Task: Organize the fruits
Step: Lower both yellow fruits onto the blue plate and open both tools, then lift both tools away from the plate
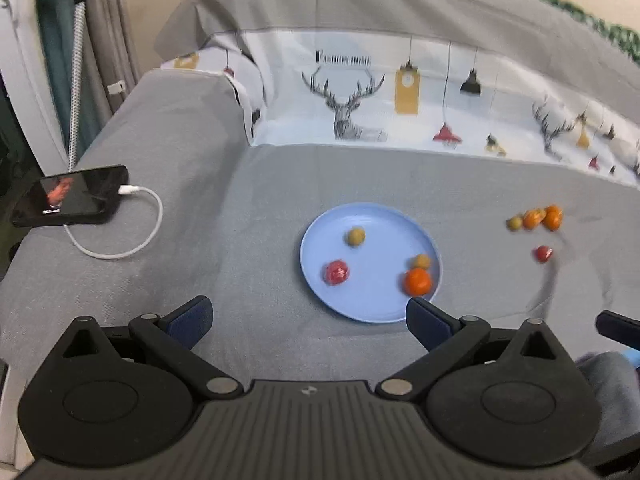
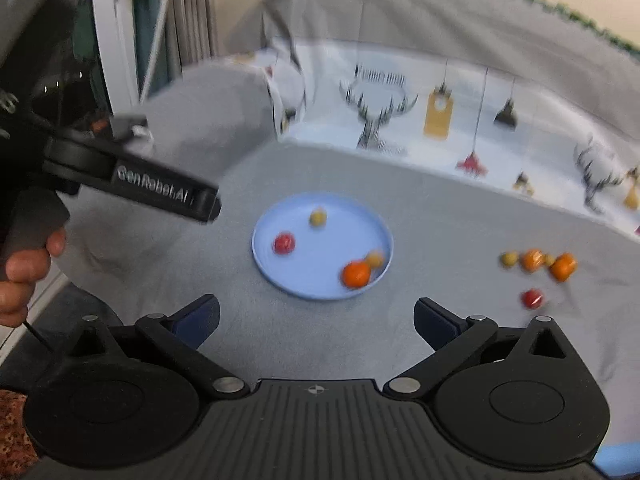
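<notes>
A light blue plate (image 1: 380,300) lies on the grey cloth and holds a red fruit (image 1: 336,272), an orange (image 1: 417,281) and two small yellow fruits (image 1: 355,236). Right of the plate lie loose fruits: two oranges (image 1: 553,217), a yellow one (image 1: 514,223) and a red one (image 1: 543,254). My left gripper (image 1: 308,314) is open and empty, just in front of the plate. My right gripper (image 2: 316,316) is open and empty, near the plate (image 2: 296,280). The loose fruits (image 2: 562,266) lie to its right.
A black phone (image 1: 76,195) with a white charging cable (image 1: 132,240) lies at the left on the grey cushion. A printed deer cloth (image 1: 360,108) covers the backrest. The left gripper's body (image 2: 160,192) and the hand holding it show at the left of the right wrist view.
</notes>
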